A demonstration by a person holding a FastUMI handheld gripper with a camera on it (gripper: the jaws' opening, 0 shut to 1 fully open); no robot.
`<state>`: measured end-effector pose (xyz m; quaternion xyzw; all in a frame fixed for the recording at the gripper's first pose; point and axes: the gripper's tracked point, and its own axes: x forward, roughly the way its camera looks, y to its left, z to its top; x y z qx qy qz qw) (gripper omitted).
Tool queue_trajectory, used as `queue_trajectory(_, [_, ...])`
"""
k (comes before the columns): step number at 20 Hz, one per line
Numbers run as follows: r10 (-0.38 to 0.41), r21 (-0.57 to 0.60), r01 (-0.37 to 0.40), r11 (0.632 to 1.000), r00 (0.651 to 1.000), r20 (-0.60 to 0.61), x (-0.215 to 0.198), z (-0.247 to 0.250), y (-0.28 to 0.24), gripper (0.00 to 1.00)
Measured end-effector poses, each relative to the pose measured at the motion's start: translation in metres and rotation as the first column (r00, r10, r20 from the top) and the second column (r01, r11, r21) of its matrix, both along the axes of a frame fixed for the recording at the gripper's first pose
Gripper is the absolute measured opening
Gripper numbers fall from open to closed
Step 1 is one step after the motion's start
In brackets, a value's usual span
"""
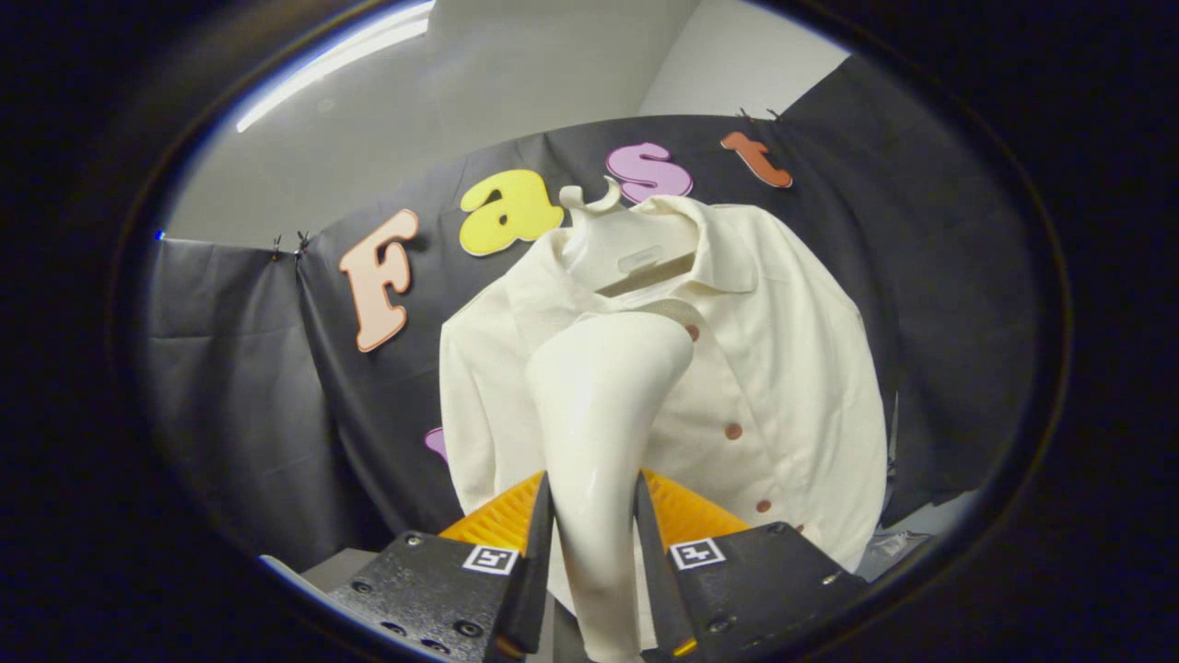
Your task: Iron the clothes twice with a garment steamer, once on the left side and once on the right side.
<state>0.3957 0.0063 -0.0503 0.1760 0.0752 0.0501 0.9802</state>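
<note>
Cream garment steamer [599, 433] clamped by its handle between both fingers [532, 552] of the gripper [594, 543], head raised beyond them against a cream buttoned shirt [774, 368], shirt on a white hanger [603, 207] before the black cloth wall [276, 387]

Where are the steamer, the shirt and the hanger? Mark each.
steamer [603, 405]: gripper view, on its white body above the jaws shut on it.
shirt [783, 368]: gripper view, on the front panel.
hanger [589, 198]: gripper view, on its hook.
</note>
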Motion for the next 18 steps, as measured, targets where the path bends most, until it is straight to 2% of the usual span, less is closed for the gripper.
queue_trajectory(4, [0.018, -0.052, -0.021, 0.998, 0.999, -0.044, 0.001, -0.026, 0.003, 0.45])
queue_trajectory(10, [0.013, 0.006, -0.013, 1.000, 0.994, -0.105, -0.011, -0.059, -0.002, 0.46])
queue_trajectory(18, [0.066, -0.016, -0.073, 0.997, 0.962, -0.265, -0.037, -0.127, -0.002, 0.46])
